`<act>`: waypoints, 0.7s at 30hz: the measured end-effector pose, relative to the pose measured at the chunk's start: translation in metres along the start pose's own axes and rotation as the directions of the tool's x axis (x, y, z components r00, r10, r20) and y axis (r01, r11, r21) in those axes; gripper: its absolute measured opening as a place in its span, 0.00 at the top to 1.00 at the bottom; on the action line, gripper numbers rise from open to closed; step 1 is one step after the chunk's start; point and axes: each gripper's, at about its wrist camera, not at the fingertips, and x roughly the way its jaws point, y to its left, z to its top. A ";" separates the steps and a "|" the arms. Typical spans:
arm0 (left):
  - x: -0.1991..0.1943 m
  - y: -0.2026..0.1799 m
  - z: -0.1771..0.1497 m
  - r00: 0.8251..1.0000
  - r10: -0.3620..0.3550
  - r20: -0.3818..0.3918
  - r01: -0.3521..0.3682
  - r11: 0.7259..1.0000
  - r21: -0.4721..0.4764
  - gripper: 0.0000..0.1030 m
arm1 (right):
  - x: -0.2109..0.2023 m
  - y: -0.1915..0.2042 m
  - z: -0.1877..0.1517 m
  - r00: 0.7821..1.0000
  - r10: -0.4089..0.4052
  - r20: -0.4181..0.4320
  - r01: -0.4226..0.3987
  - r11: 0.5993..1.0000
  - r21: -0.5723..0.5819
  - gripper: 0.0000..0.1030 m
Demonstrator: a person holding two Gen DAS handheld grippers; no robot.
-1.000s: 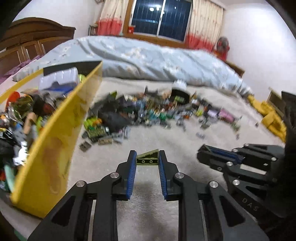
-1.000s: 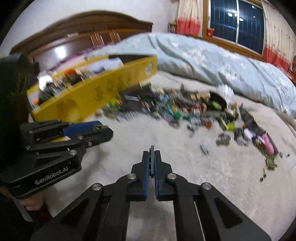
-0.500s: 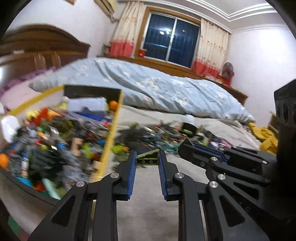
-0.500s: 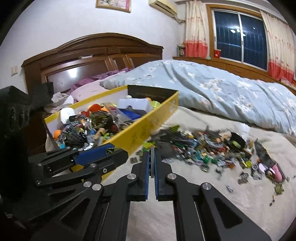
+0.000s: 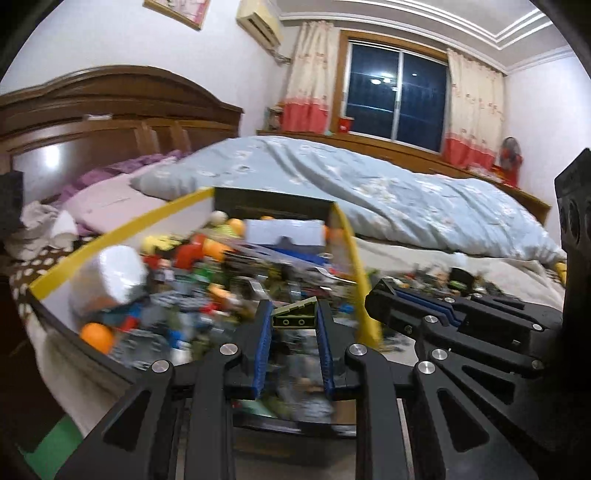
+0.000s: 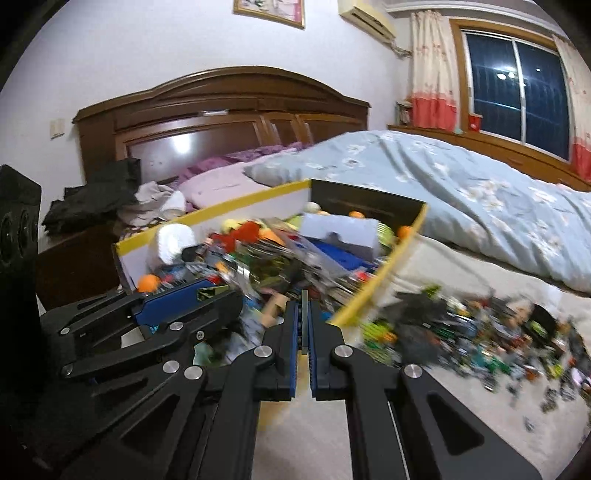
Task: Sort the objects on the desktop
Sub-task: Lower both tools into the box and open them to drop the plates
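Hovering now over the yellow bin (image 5: 360, 273), left gripper (image 5: 294, 320) clamping olive brick (image 5: 294, 316), right gripper (image 6: 304, 317) pinching thin plate (image 6: 304, 314)

Nothing is reading as text from where I am standing. The black hand-held gripper bodies are showing no legible lettering, the yellow-rimmed cardboard box (image 6: 373, 284) of mixed toy bricks is too blurred for any print, and the framed picture (image 6: 269, 11) on the white wall is showing no words.
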 end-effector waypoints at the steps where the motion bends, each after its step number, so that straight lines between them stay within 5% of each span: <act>1: 0.001 0.004 0.000 1.000 0.017 0.000 -0.017 1.000 -0.002 0.78 | 0.005 0.003 0.000 1.000 0.011 0.007 -0.011 1.000 -0.001 0.96; 7: 0.019 0.025 -0.008 0.991 0.124 -0.043 -0.124 0.992 0.004 0.78 | 0.044 0.015 -0.003 0.998 0.066 -0.020 -0.066 0.998 0.013 0.96; 21: 0.026 0.028 -0.002 0.992 0.126 -0.025 -0.127 0.991 -0.045 0.77 | 0.052 0.012 -0.005 0.999 0.030 -0.011 -0.030 0.999 0.022 0.90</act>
